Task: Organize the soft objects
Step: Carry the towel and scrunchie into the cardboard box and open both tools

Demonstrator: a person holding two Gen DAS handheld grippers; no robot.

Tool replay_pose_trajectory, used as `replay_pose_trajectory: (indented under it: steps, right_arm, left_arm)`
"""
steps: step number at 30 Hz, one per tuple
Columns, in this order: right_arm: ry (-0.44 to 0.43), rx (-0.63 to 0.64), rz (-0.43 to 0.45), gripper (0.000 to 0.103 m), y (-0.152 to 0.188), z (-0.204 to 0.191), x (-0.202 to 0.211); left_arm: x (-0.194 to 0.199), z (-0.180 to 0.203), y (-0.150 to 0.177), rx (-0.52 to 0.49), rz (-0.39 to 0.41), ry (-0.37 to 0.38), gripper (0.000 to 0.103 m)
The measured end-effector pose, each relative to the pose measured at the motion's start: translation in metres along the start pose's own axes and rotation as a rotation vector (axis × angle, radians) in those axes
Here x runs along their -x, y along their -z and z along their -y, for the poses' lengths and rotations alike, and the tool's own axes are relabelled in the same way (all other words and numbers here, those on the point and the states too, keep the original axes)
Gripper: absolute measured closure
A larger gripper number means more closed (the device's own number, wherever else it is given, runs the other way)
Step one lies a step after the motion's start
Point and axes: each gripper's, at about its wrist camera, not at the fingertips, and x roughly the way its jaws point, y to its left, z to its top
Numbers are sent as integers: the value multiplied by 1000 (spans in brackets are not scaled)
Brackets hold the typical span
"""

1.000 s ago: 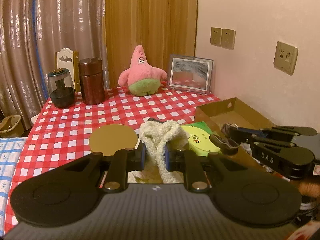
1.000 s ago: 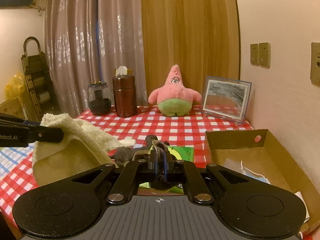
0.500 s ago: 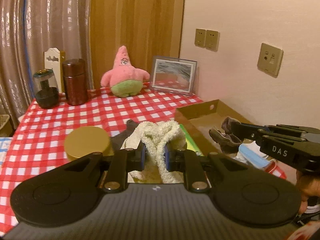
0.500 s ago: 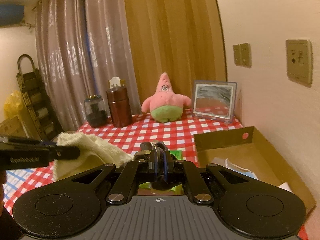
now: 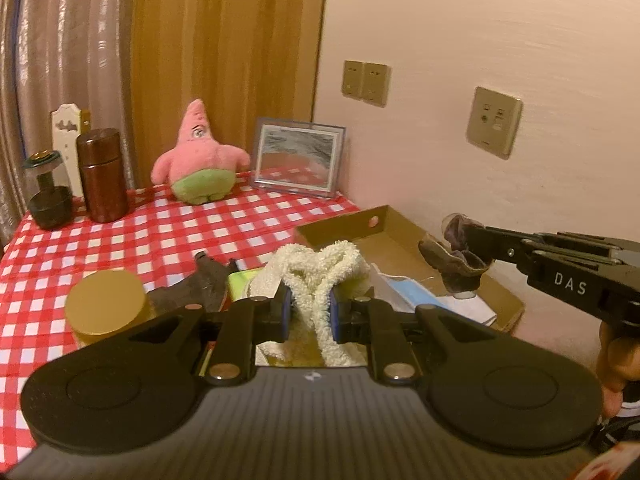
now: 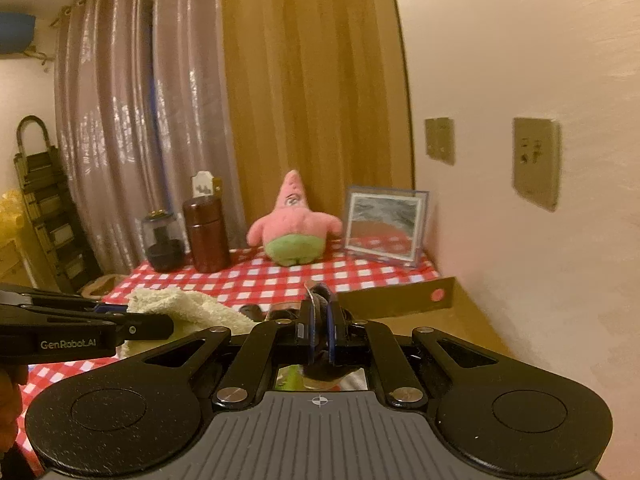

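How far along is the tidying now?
Done: a face mask lies in the cardboard box. In hand: left gripper clamps the cream towel; right gripper holds a dark cloth above the box. Left: another dark cloth on the table.

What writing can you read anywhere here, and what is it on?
"DAS": on the right gripper, seen from the left wrist.
"GenRobot.AI": on the left gripper, seen from the right wrist.
Green packet print: too hidden to read.
White tag marks: too small to read.
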Motion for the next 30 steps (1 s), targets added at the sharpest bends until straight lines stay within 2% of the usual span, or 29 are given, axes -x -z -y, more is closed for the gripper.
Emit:
replay_pose_trajectory:
  steps: [9,15,23,30]
  right_arm:
    - [90,-11,12,97,-8,36,15]
    - [137,-3,9,97,-10,62,17]
    - [160,-2,-24,97,-4,85,5]
    - [175,-3,-56,97,1,104,-17]
  left_arm:
    - [-13,24,-18,-10,-1,74,87]
    - [-35,45,-31,-17,-12,125,87]
    - [-75,70,-44,-23,-28,166,87]
    - [-116,80,-58,-13,-37,168,87]
